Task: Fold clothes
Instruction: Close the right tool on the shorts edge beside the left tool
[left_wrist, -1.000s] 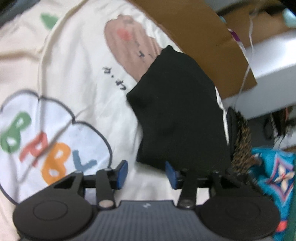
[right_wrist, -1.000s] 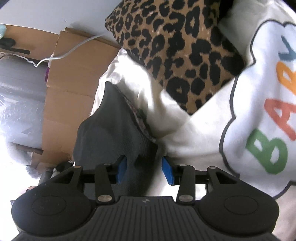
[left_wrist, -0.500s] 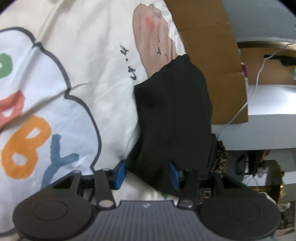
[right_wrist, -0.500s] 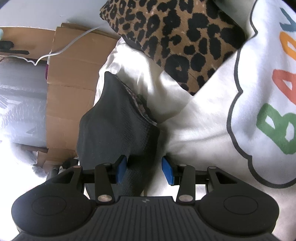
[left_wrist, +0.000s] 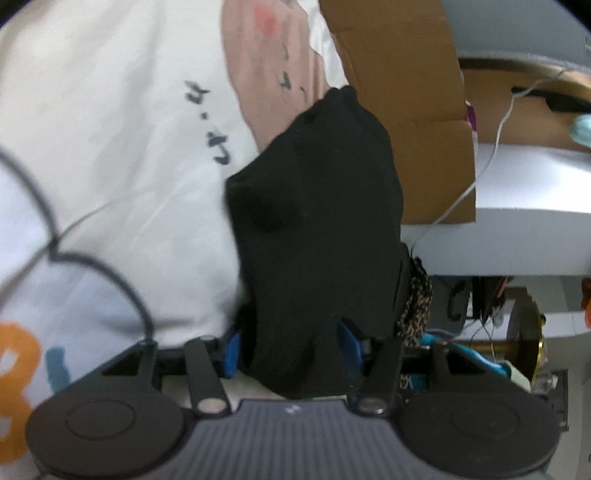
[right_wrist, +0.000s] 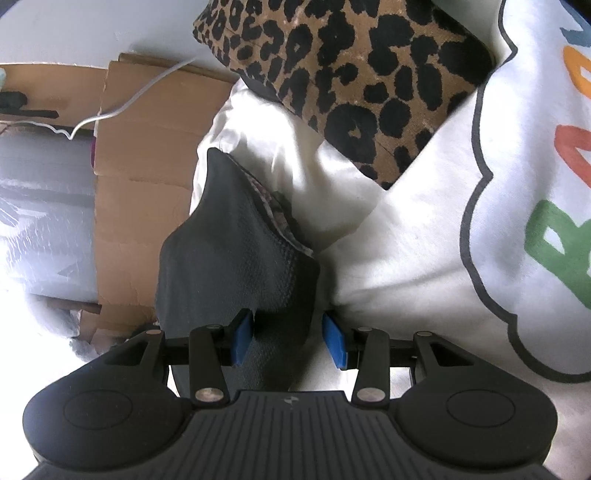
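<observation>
Both hand-held grippers straddle a black garment (left_wrist: 314, 221) on a printed bedspread (left_wrist: 110, 166). The left hand-held gripper (left_wrist: 291, 350), lower and nearer than a second ago, has just been widening around the cloth; the right hand-held gripper (right_wrist: 289, 341) stands half-open astride it. Unclamped fabric could slide free when lifted.

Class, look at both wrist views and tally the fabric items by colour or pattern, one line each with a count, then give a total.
Black knit garment between the jaws: 1
Leopard-print cushion: 1
Cream printed blanket with coloured letters: 1
Total: 3
</observation>
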